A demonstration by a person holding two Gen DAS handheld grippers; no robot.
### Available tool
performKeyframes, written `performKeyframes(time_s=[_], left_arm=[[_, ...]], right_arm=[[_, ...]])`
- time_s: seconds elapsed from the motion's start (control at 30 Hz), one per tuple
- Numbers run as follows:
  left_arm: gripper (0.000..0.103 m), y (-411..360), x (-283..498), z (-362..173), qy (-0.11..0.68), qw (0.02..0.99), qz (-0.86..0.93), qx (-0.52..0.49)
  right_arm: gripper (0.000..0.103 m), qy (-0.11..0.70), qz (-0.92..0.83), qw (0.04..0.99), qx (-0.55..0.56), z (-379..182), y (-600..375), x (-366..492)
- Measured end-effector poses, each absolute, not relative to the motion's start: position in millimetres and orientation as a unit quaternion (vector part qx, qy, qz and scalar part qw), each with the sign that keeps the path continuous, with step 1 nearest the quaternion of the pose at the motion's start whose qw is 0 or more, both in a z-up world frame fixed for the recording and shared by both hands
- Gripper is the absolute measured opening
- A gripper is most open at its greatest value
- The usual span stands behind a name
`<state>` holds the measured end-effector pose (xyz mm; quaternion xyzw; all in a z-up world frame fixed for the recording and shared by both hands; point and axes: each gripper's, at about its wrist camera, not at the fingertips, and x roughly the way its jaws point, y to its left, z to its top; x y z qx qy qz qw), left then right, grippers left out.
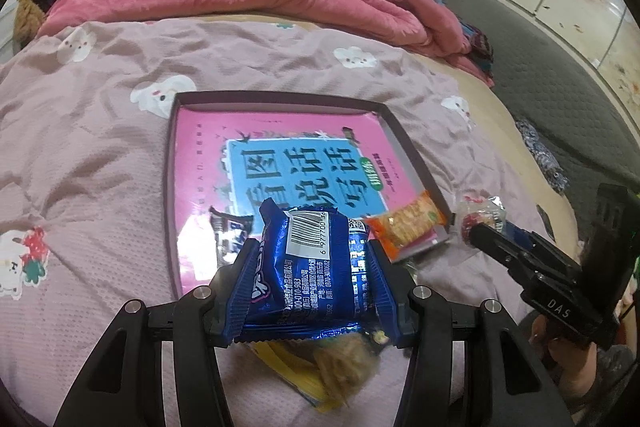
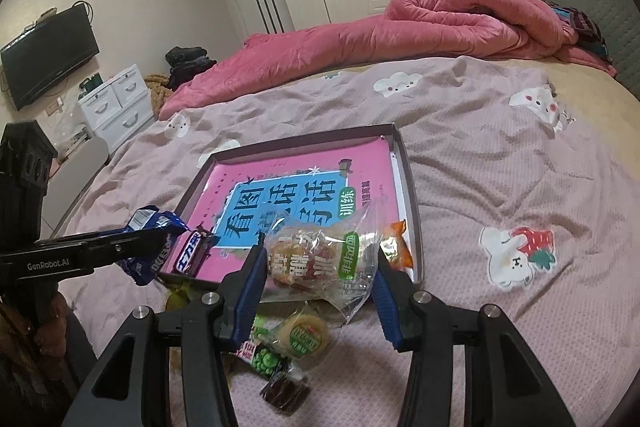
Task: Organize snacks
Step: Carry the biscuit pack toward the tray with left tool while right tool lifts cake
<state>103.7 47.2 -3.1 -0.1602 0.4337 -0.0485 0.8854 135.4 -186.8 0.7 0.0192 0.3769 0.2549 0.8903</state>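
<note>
Snacks were mostly still outside the tray (image 2: 412, 187). Nearest, loose packets (image 2: 288, 343) lay on the bedsheet (image 2: 500, 155) below the grippers, unsorted. Left gripper (image 1: 314, 263) was clamped on a blue packet (image 1: 316, 267), held over the tray's near edge. Right gripper (image 2: 320, 263) gripped a clear bag (image 2: 320, 255) of sweets, also at the near edge, not yet put down. Inside the tray, an orange packet (image 1: 404, 227) sat in the near right corner, and a chocolate bar (image 2: 196, 251) seemed to rest on the near left edge. Farther in, the pink book (image 2: 296, 195) lining the tray was bare. Judged: early stage, most sorting left.
</note>
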Motion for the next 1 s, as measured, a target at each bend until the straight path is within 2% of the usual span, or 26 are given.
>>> performKeyframes(time_s=[0.53,1.0], left_arm=[[0.055,95.3,120.8,-20.6,0.430,0.880,0.024,-0.200],[0.055,55.8,143.5,-40.7,0.457,0.876,0.003,-0.155]], right_arm=[[0.050,0.389,0.273,0.880,-0.003,-15.1,-162.0,158.4],[0.050,0.405,0.293,0.865,-0.043,-34.4,-133.8,168.4]])
